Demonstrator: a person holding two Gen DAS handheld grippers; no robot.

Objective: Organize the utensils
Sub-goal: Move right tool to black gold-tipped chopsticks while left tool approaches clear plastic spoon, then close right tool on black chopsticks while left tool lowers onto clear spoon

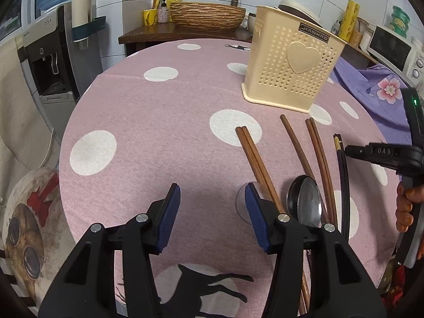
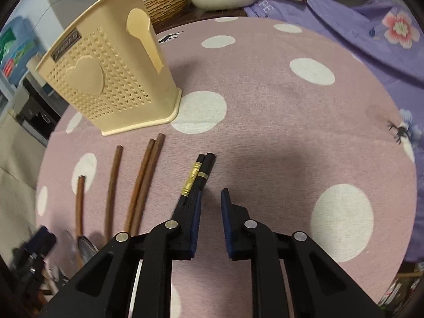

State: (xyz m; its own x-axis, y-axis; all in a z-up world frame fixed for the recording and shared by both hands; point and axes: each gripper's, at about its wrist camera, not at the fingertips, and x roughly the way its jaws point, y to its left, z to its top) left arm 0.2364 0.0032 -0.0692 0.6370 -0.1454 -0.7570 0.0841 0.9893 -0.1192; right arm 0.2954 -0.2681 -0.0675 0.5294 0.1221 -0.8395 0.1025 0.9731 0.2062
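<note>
The left gripper (image 1: 212, 217) hangs released, nothing between its pads, over the desk (image 1: 159, 122). At its two o'clock lie brown chopsticks (image 1: 258, 164), spoons (image 1: 304, 201), then black chopsticks (image 2: 197, 179) just outside the right gripper (image 2: 211, 221), which holds nothing, its gap narrow. The holder (image 1: 288, 63) stands at twelve.

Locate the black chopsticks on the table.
The black chopsticks lie rightmost in the utensil row, beside the brown pair, below the holder.

A cream perforated holder (image 1: 288, 71) was stood upright on the cloth; brown chopsticks (image 1: 258, 164), black chopsticks (image 2: 197, 179) and a steel spoon (image 1: 304, 201) were laid flat before it.
</note>
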